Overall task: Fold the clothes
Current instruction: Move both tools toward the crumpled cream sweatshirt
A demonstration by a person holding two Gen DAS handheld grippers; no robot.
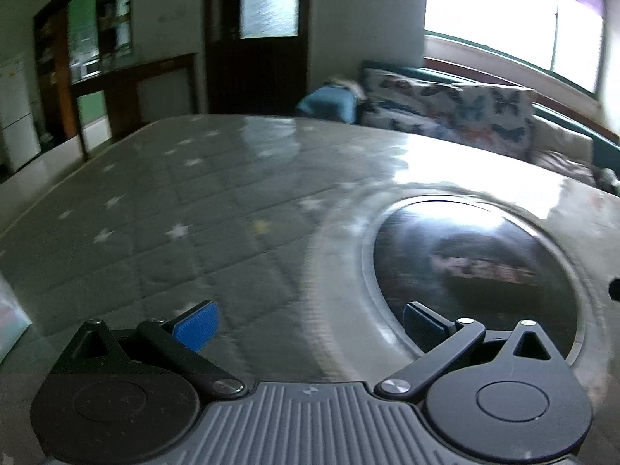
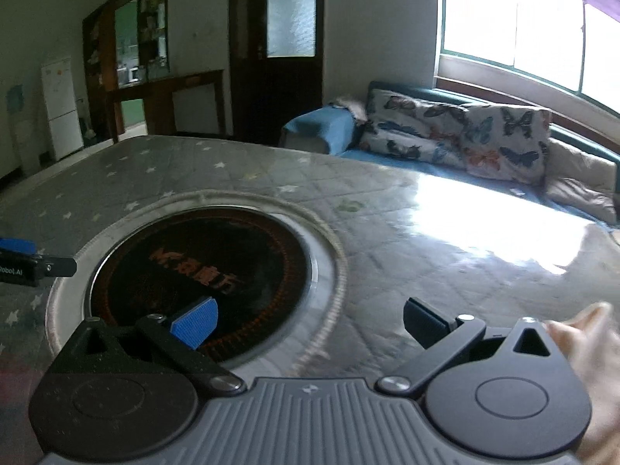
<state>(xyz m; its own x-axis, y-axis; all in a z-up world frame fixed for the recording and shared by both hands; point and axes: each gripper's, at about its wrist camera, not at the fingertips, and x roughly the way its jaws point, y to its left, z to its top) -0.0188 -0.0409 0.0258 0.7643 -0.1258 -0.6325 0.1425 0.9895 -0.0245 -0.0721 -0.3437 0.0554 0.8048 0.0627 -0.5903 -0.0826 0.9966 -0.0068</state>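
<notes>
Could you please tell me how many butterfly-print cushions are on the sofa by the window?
2. One butterfly cushion leans at the sofa's door end; the second stands beside it, nearer the window. A plain beige cushion follows; others may be hidden.

Glossy glass tabletop (image 2: 445, 232) over quilted cloth; dark shiny round burner plate (image 2: 201, 267); ribbed blue gripper pads (image 1: 195, 325).

Both the left tongs (image 1: 310, 323) and right tongs (image 2: 310, 325) gape wide, gripping nothing.
</notes>
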